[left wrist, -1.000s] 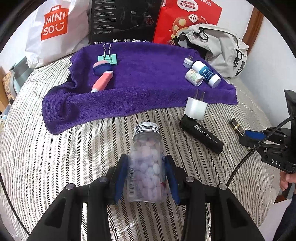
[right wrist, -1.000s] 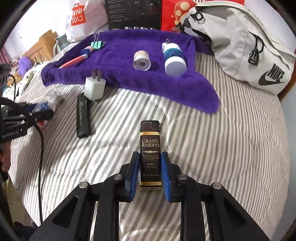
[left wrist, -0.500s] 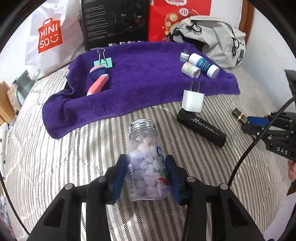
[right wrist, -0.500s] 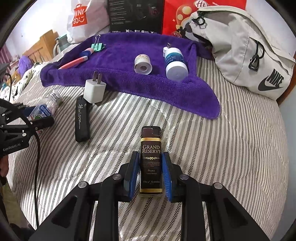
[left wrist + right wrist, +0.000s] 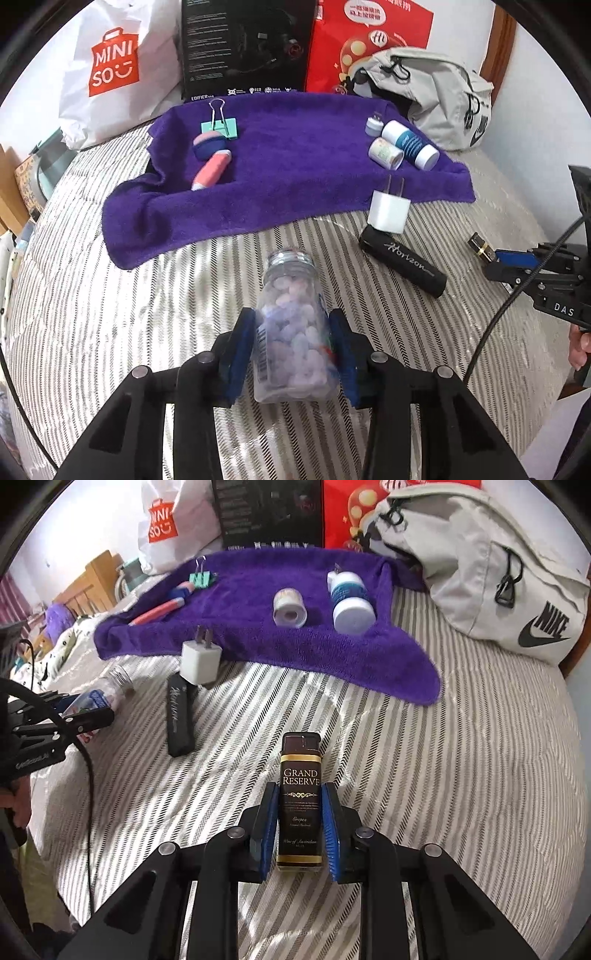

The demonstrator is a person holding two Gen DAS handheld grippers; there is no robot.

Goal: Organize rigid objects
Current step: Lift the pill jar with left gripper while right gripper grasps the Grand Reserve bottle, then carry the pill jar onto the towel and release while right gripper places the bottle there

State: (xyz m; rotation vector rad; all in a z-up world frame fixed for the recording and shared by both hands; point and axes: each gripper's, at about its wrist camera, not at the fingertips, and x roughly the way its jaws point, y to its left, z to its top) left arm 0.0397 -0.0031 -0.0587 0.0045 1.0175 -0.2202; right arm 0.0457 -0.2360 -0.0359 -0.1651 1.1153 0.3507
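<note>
left wrist view: the left gripper (image 5: pixel 293 347) has its jaws closed part-way onto a clear plastic jar of pale pink and lilac pellets (image 5: pixel 291 332), blue pads pressing both sides, the ribbed silver lid pointing to 12 o'clock. the jar sits between the fingers, above a grey-and-white striped bedspread (image 5: pixel 110 314). at 2 o'clock lie a black cylinder lettered "horizon" (image 5: pixel 404 261) and a white plug adapter (image 5: pixel 388 212) touching its far end. at 12 o'clock spreads a purple towel (image 5: pixel 295 177) carrying a teal binder clip (image 5: pixel 219 123), a pink-and-navy brush (image 5: pixel 210 162) and two small white bottles (image 5: pixel 399 149). beyond stand a white miniso bag (image 5: pixel 110 70), a black box (image 5: pixel 247 48) and a grey backpack (image 5: pixel 436 96). at 3 o'clock the right gripper (image 5: pixel 517 264) shows.

right wrist view: the right gripper's jaws are closed narrowly on a flat black "grand reserve" lighter-shaped case with gold bands (image 5: pixel 300 805), upright between the blue pads, top toward 12 o'clock. the towel lies at 12 o'clock, the backpack at 2 o'clock, the adapter and black cylinder at 10 o'clock. at 9 o'clock the left gripper holds the jar.
</note>
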